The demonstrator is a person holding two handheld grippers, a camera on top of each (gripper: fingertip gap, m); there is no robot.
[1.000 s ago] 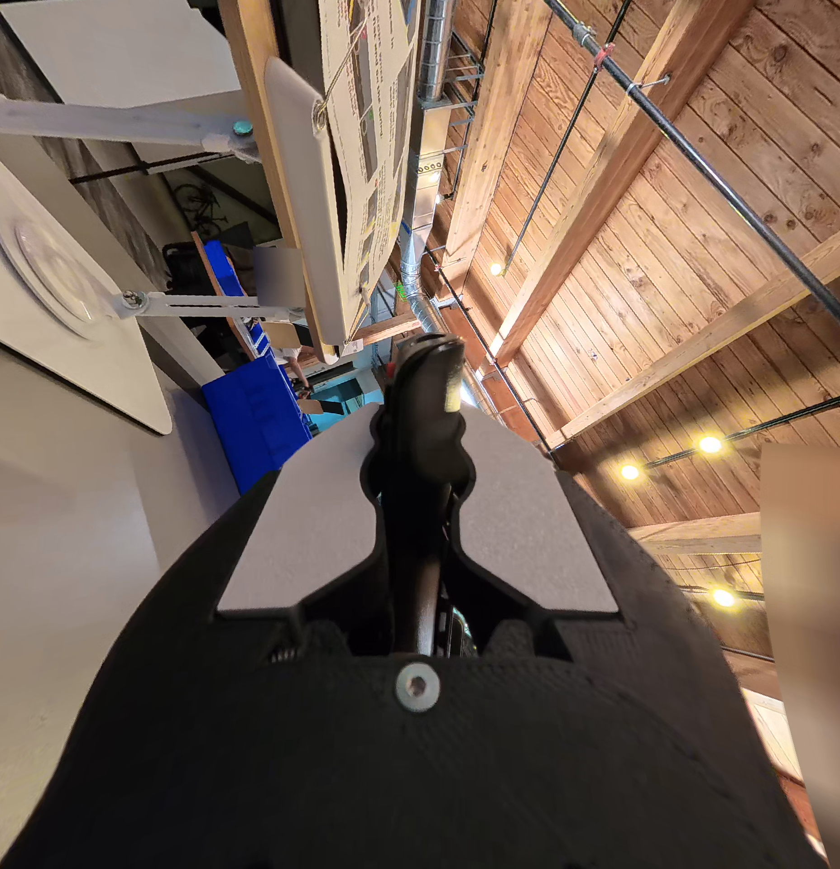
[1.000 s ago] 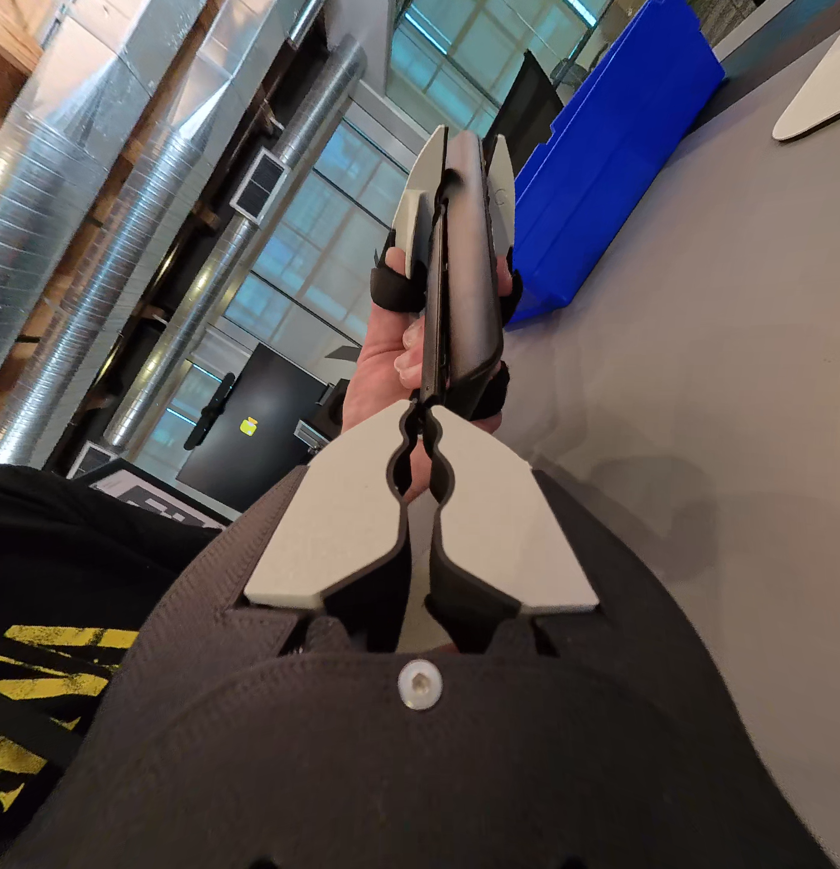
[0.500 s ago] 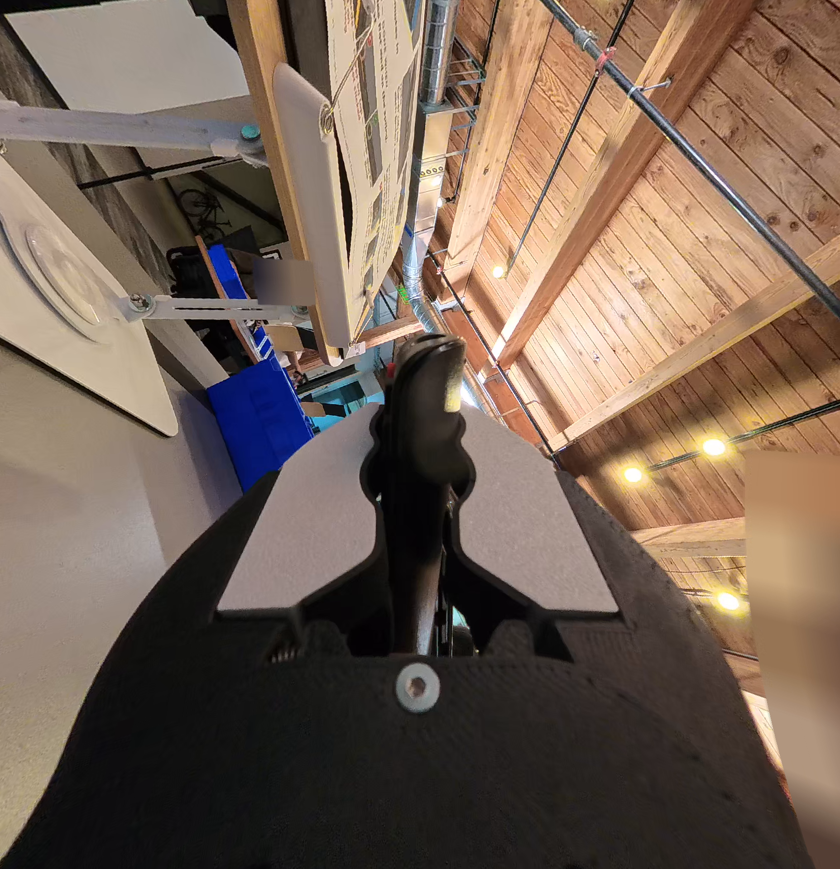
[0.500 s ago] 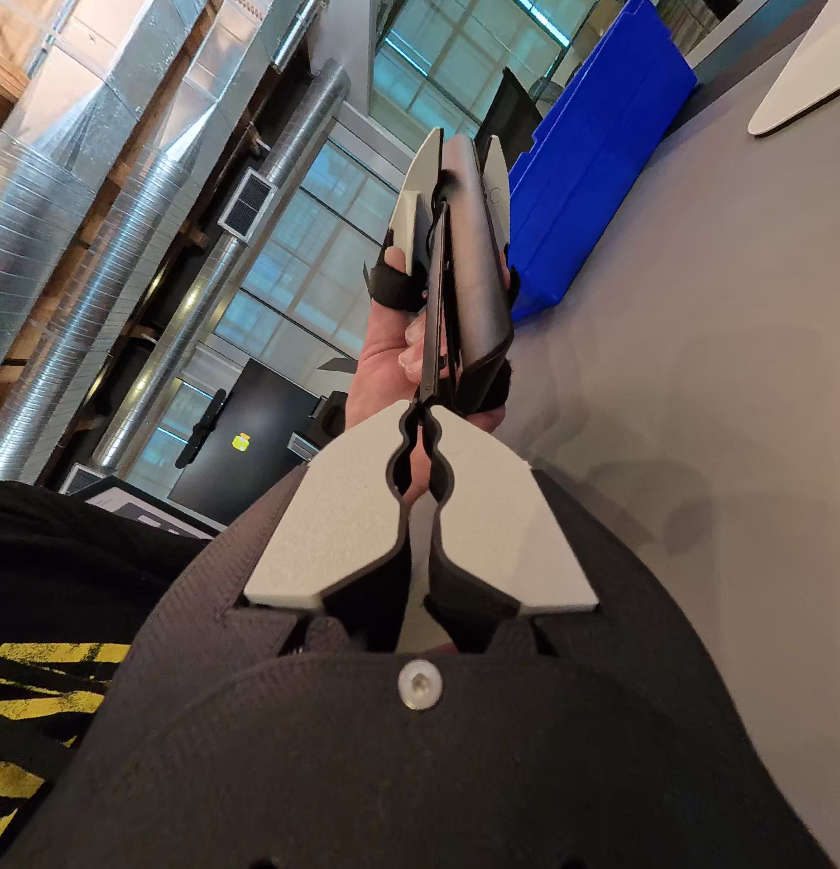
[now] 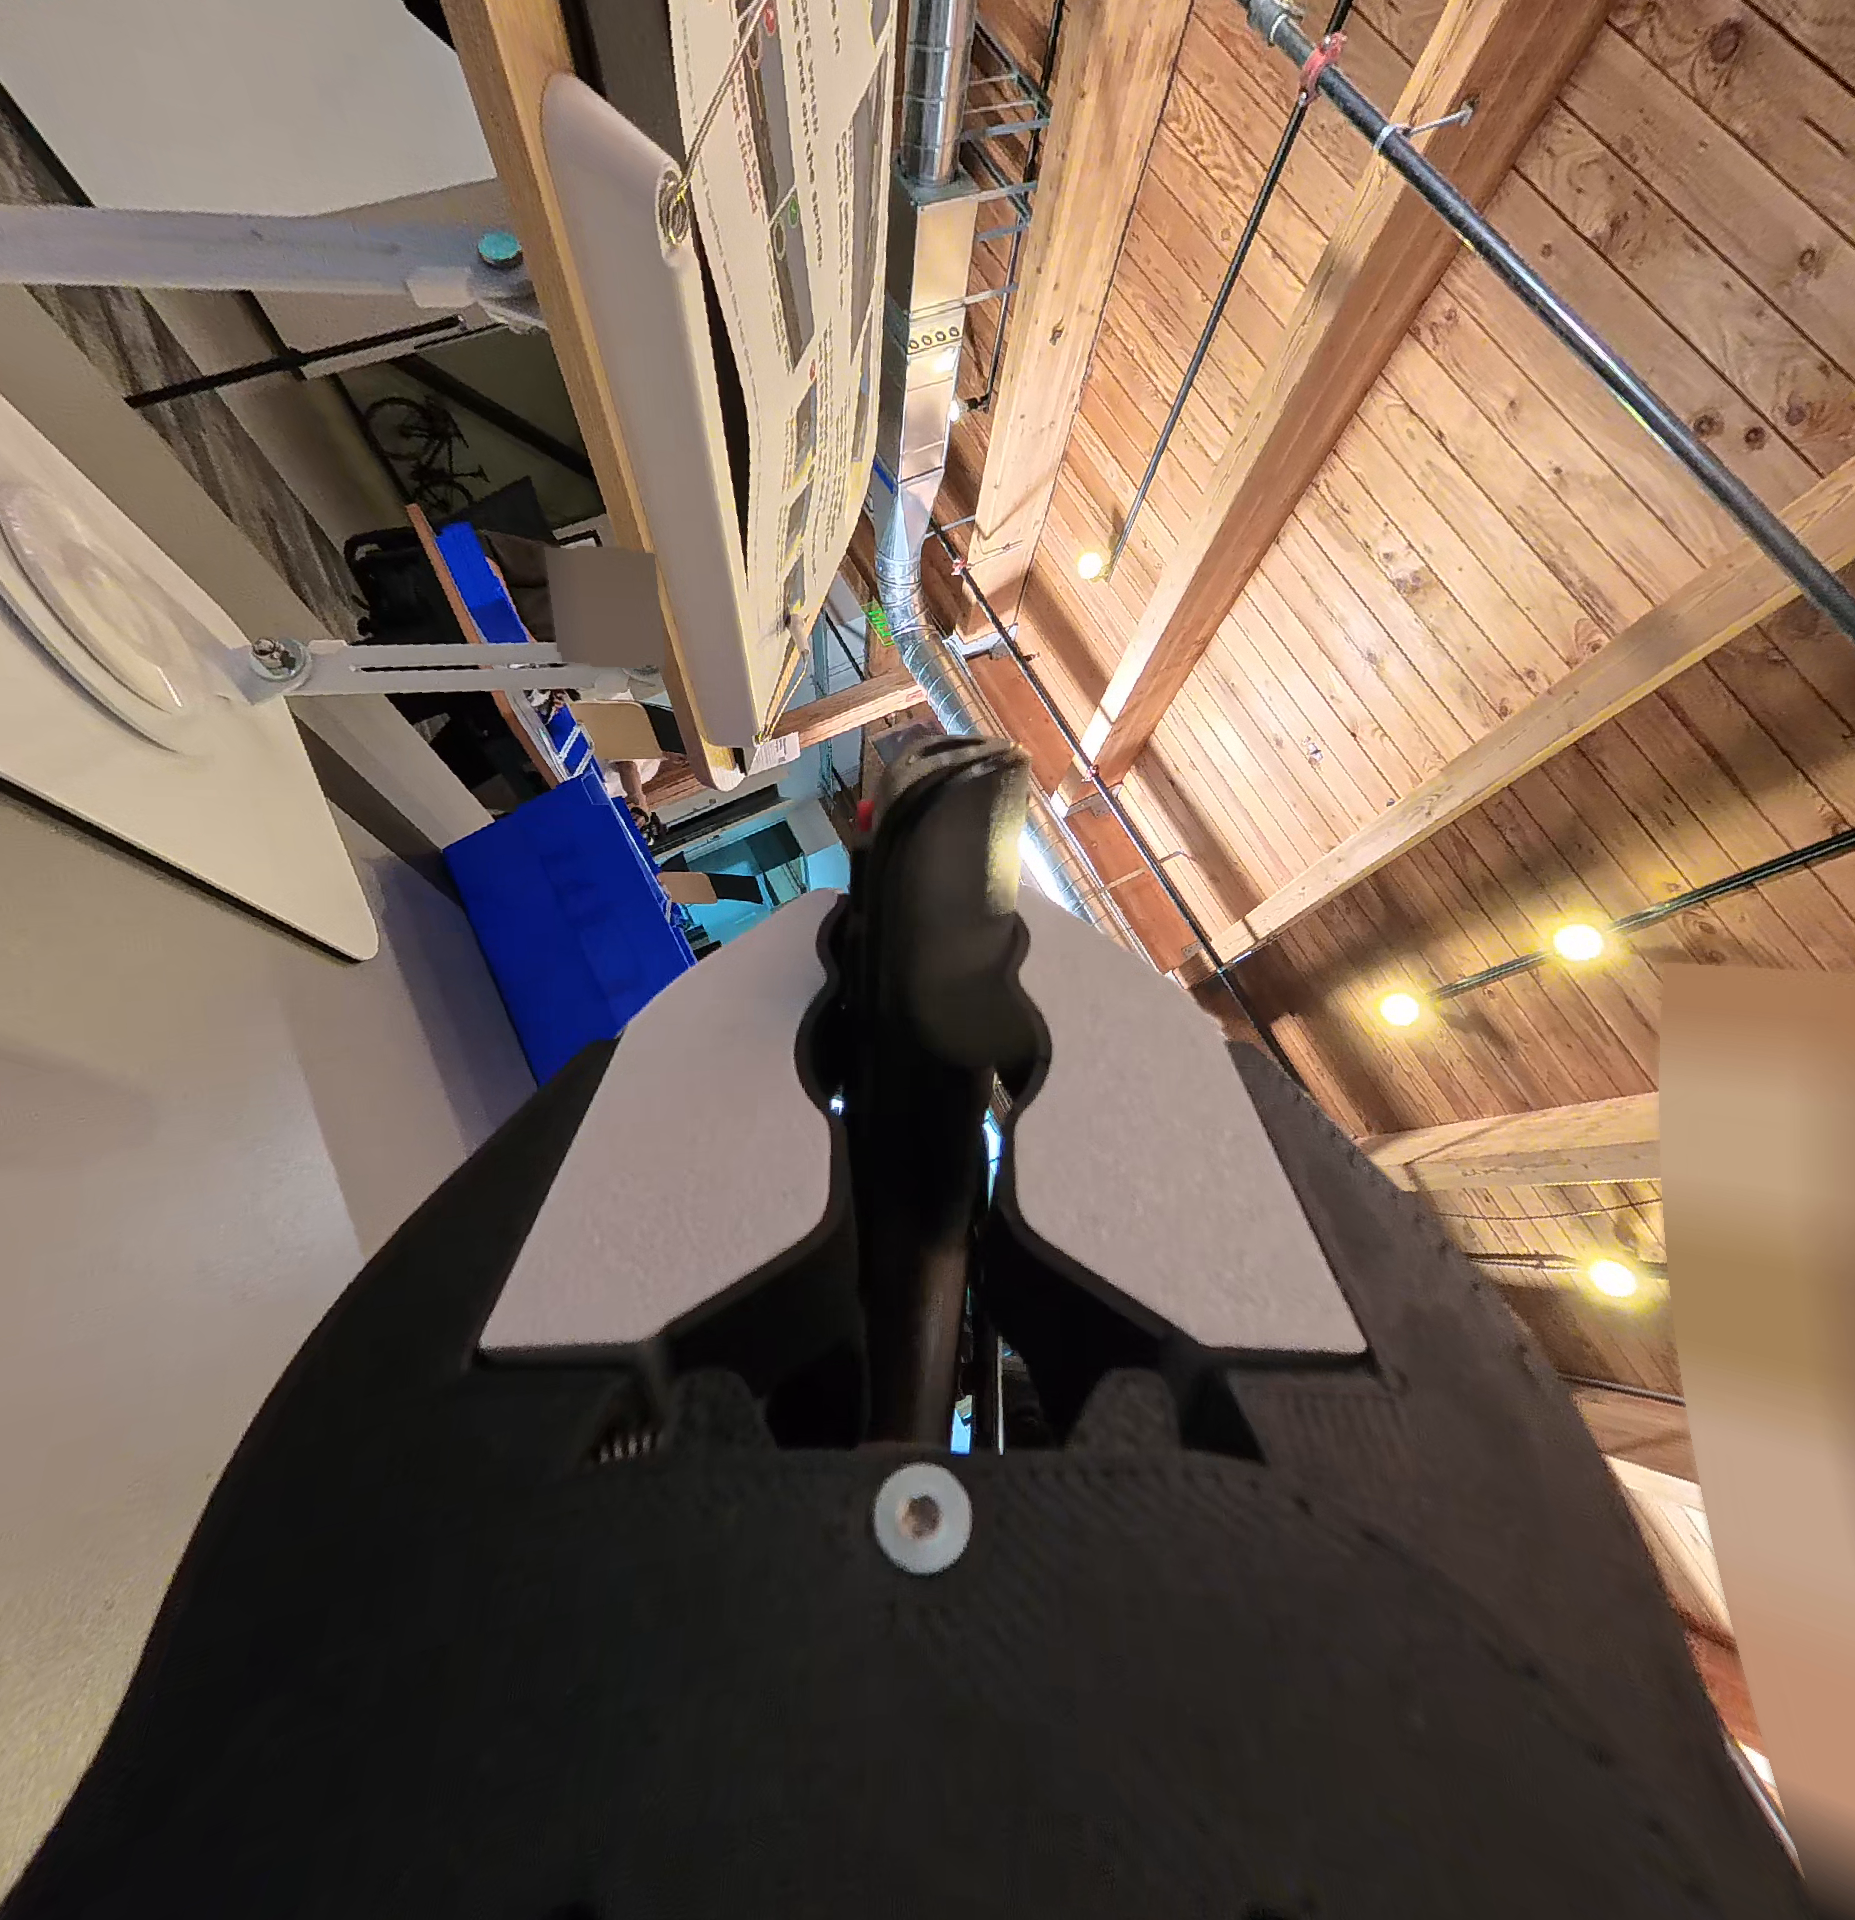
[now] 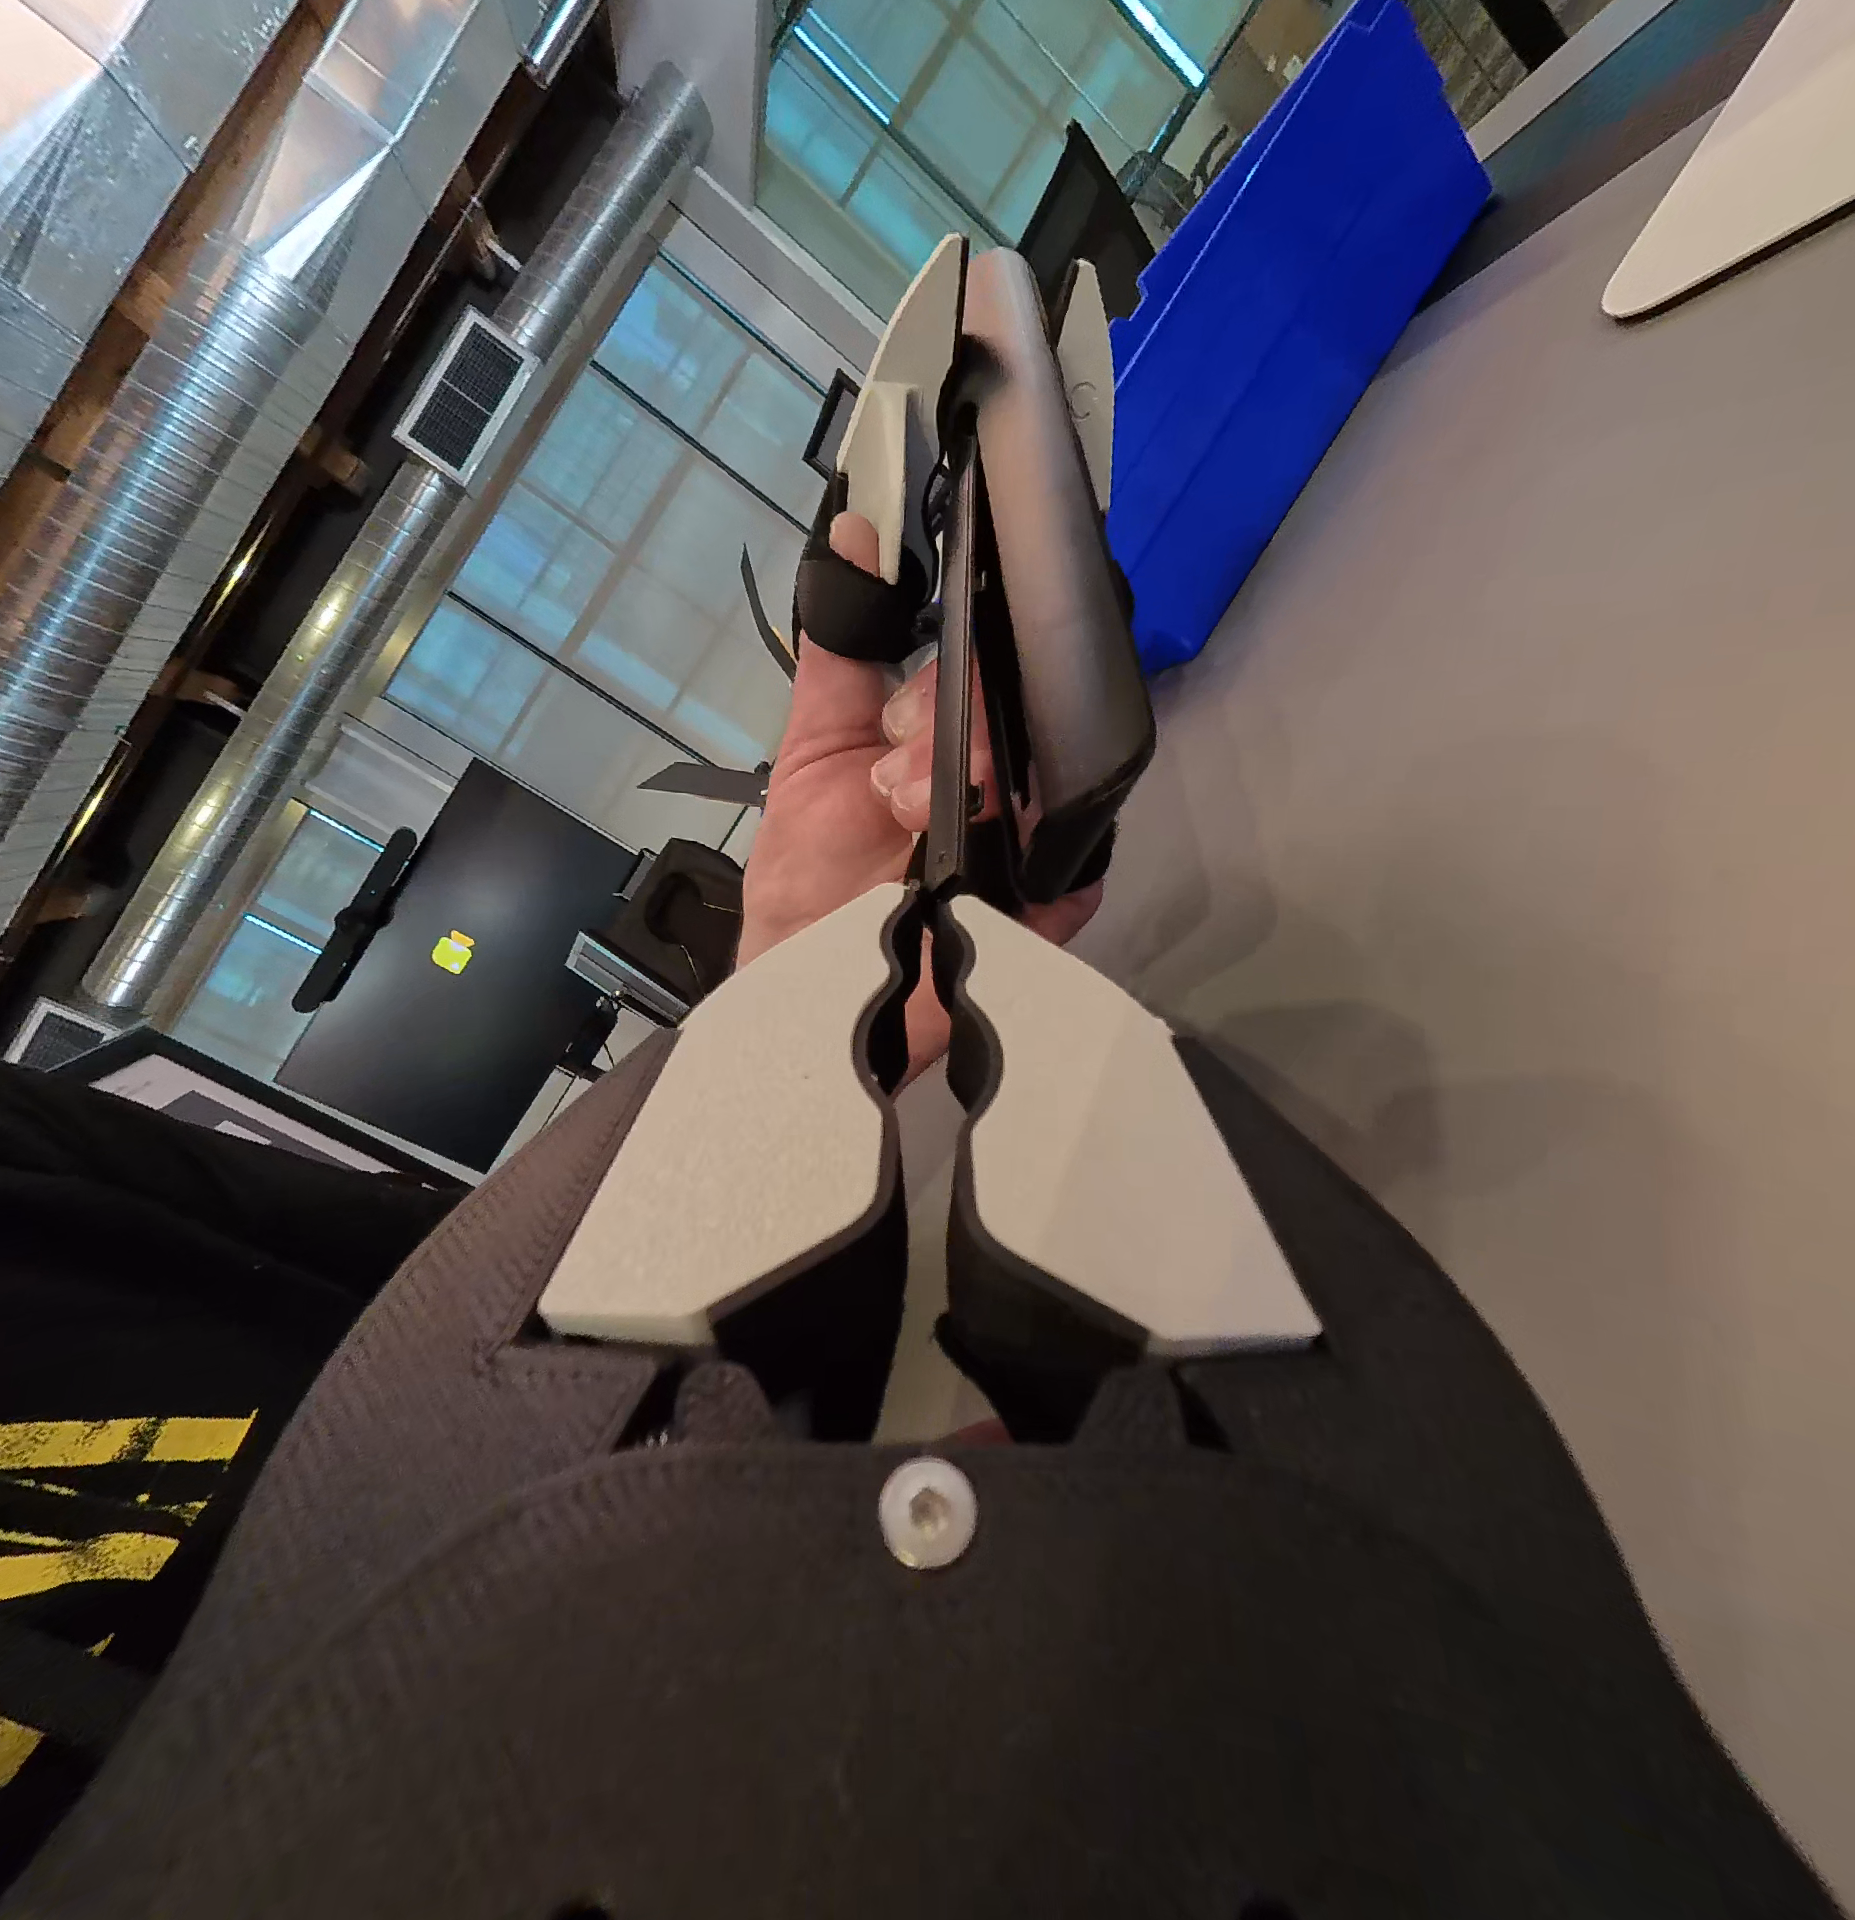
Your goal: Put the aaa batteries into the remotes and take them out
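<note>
Fingers of the left gripper (image 5: 918, 997) clamp the remote (image 5: 944, 883) edge-on, raised off the table (image 5: 123, 1195). Below the remote, the right gripper (image 6: 928, 914) pinches its thin back cover (image 6: 952, 665), partly lifted. Light, stiff, glossy plastic, likely slippery; grip the remote's flat sides, the cover by its free edge.

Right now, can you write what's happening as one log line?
left gripper: shut on black plastic remote | right gripper: shut on thin black battery cover, pulling it off | batteries: not visible
</note>
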